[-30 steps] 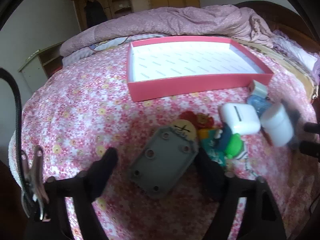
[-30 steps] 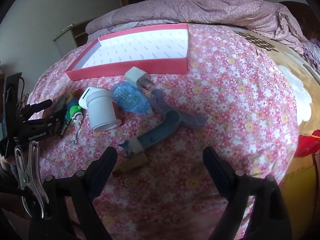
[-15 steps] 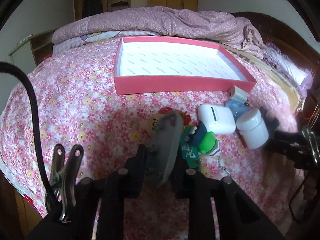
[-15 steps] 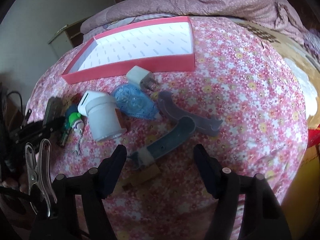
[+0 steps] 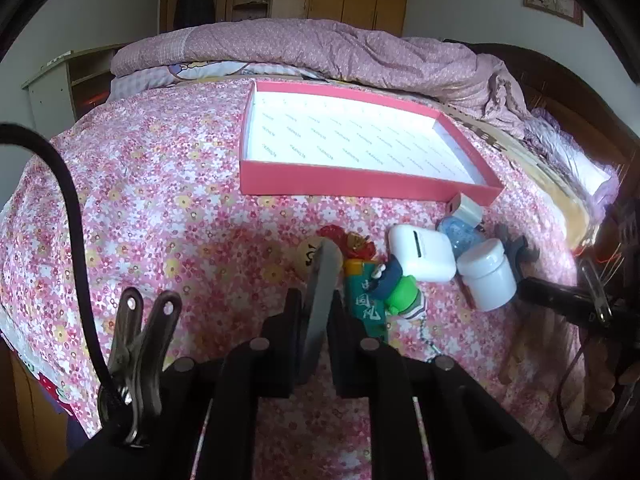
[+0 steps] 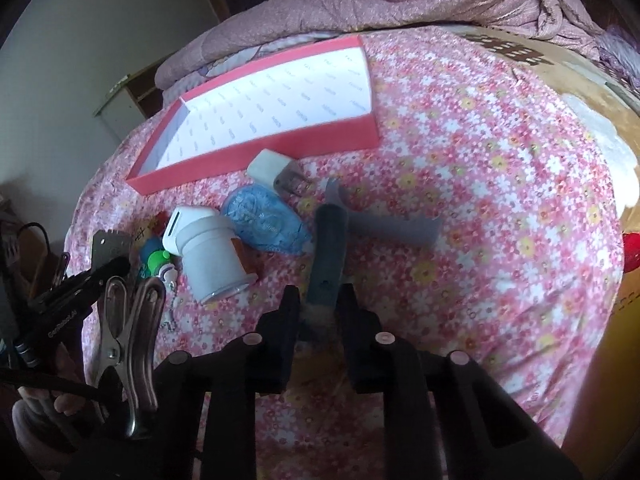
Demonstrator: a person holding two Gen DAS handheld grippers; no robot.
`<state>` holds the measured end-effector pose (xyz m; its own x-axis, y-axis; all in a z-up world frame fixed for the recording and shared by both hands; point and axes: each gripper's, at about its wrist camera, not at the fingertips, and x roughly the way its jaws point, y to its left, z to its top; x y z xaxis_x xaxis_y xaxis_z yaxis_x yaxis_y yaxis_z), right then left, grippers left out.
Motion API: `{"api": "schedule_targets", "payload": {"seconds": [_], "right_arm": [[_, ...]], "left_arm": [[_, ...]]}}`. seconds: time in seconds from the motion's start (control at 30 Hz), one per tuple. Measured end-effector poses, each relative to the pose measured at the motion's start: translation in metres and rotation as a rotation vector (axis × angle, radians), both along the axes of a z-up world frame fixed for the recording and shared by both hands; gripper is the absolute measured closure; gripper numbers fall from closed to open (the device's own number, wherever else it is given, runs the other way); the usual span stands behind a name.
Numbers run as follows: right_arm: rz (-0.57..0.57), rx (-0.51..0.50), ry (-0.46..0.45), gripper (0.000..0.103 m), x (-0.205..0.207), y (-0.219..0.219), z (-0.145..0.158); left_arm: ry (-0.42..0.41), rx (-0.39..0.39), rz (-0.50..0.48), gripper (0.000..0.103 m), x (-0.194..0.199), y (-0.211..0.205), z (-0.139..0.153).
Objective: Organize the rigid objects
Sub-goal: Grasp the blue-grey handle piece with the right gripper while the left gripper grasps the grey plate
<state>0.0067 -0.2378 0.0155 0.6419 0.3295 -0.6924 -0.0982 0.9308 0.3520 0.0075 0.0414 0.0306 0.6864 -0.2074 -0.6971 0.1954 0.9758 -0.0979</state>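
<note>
Two grippers tilted down | left gripper (image 5: 316, 316) clamps grey plate (image 5: 320, 280) | right gripper (image 6: 318, 312) clamps blue handle (image 6: 329, 256)

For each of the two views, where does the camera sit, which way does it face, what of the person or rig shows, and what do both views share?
Left wrist: sits on the left hand-held gripper, facing down along its fingers over the floral bedspread toward the pink tray; it is shut on a grey plate.
Right wrist: sits on the right hand-held gripper, facing the same tray from the other side, shut on a blue-grey tool; fingers of a hand show at lower left.
Shared: tray, white jar, white case.
</note>
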Motion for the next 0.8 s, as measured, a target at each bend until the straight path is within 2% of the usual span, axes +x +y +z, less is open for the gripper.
{"api": "schedule_targets", "payload": {"seconds": [0.2,0.37,0.63,0.8], "right_arm": [[0.009,0.046,-0.060,0.083,-0.010,-0.008,0.011],[0.029,0.027,-0.046,0.083,-0.010,-0.005,0.015],[0.049,0.025,-0.049,0.083,-0.012,-0.002,0.016],[0.066,0.018,-0.051,0.083,-0.014,0.001,0.017]], "left_arm": [[0.004,-0.025,-0.003,0.094,-0.001,0.000,0.007],[-0.011,-0.042,-0.013,0.094,-0.001,-0.002,0.017],[-0.015,-0.034,-0.005,0.096,0.000,-0.002,0.019],[0.005,0.004,0.018,0.095,-0.001,0.004,0.011]]}}
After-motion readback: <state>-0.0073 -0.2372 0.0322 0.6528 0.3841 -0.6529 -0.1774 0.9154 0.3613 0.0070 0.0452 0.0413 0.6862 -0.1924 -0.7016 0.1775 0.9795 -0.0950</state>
